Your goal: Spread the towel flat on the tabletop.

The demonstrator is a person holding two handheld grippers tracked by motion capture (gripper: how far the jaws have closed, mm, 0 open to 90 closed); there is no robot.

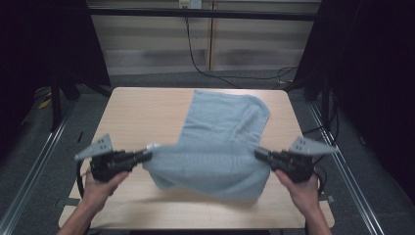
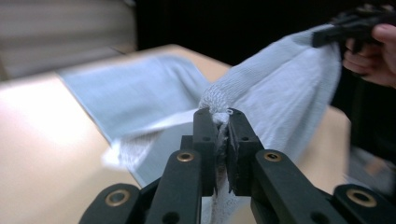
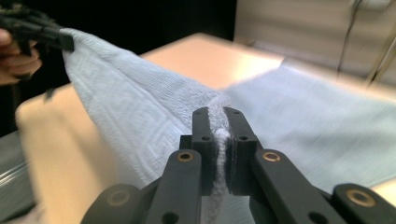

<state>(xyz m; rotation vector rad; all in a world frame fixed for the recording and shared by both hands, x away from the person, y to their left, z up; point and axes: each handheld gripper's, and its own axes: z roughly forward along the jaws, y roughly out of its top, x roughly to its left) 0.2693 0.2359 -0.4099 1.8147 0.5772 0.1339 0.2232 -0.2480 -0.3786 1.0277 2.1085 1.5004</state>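
Pale blue towel (image 1: 215,147) lifted at its near edge, far part lying flat on the wooden table (image 1: 142,112). Left gripper (image 1: 147,155) clamped on the near left corner, jaws pressed together on cloth. Right gripper (image 1: 258,154) clamped likewise on the near right corner. Raised edge stretched between the two, sagging slightly in the middle.

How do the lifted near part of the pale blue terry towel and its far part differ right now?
The near part of the pale blue terry towel hangs raised and stretched between the left gripper and the right gripper; the far part lies flat on the light wooden table. The near part spans wider across the table; the far part looks narrower. Both are one continuous cloth, and each gripper's jaws are closed on a corner.
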